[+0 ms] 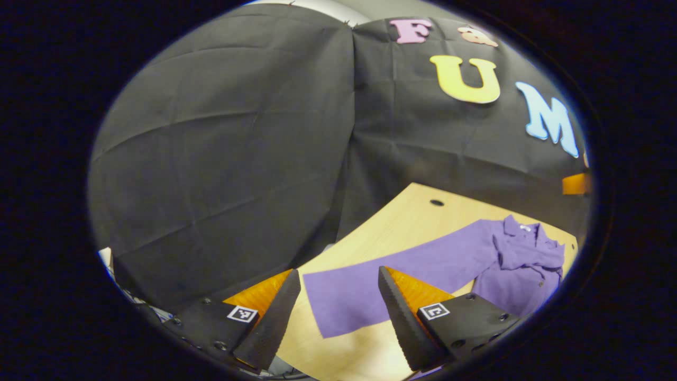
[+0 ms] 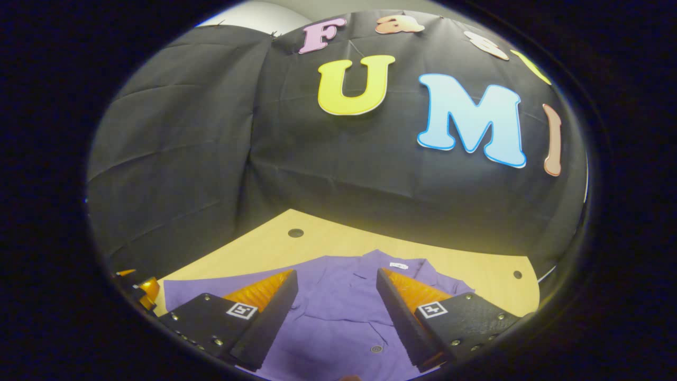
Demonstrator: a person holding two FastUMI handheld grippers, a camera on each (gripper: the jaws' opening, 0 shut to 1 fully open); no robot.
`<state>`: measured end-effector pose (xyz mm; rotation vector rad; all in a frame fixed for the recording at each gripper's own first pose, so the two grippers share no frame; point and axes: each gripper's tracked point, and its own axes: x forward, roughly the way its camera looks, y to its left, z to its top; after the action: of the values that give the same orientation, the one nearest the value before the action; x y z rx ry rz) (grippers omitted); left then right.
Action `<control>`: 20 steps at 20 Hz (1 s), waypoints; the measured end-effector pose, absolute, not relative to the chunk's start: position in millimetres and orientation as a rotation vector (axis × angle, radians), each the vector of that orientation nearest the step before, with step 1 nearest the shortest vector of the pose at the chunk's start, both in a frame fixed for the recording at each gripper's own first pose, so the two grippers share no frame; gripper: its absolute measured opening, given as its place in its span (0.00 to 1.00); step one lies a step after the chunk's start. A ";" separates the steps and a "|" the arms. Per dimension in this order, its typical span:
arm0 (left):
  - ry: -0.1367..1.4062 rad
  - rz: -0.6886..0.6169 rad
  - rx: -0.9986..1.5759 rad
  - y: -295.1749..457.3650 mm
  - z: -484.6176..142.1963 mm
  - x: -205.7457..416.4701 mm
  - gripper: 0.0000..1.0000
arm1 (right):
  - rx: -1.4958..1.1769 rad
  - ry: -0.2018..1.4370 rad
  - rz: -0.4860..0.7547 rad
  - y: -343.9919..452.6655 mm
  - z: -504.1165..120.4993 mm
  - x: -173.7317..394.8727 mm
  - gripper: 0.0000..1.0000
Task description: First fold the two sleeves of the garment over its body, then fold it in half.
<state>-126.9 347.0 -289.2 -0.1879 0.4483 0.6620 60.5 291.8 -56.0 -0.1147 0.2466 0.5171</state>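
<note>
Purple shirt lies on the wooden bench, collar toward the booth wall. Left gripper view catches one sleeve stretched flat away from the shirt body, body rumpled at its far end. Right gripper view gives collar and front buttons. Left gripper fingers apart, over the sleeve. Right gripper fingers apart, over the shirt front.

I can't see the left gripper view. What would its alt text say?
A purple shirt lies on a light wooden table, one long sleeve stretched flat toward the camera. The left gripper is open, its two black fingers on either side of the sleeve's end. Black cloth hangs behind.
</note>
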 end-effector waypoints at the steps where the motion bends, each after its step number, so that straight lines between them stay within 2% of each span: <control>1: 0.476 0.671 -0.219 352.3 -302.5 -129.7 0.95 | -0.109 0.253 0.518 290.8 -56.7 53.7 0.94; 8: 0.622 0.682 -0.344 366.2 -374.9 -120.0 0.96 | -0.103 0.340 0.539 292.0 -84.3 21.4 0.94; 17: 0.641 0.673 -0.211 361.0 -383.3 -99.2 0.95 | -0.064 0.374 0.546 290.7 -90.4 11.8 0.94; 18: 0.638 0.674 -0.211 358.5 -383.4 -98.5 1.00 | -0.061 0.379 0.545 289.8 -91.5 11.2 0.94; 19: 0.625 0.676 -0.212 359.5 -383.0 -96.3 0.87 | -0.059 0.384 0.544 288.4 -92.1 10.8 0.94; 20: 0.621 0.672 -0.207 358.9 -382.4 -93.2 0.82 | -0.055 0.389 0.542 287.1 -93.7 11.6 0.94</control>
<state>-93.2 358.9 -382.4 -0.2072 0.6212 0.6717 11.6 287.1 -93.7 -0.0547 0.3886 0.5423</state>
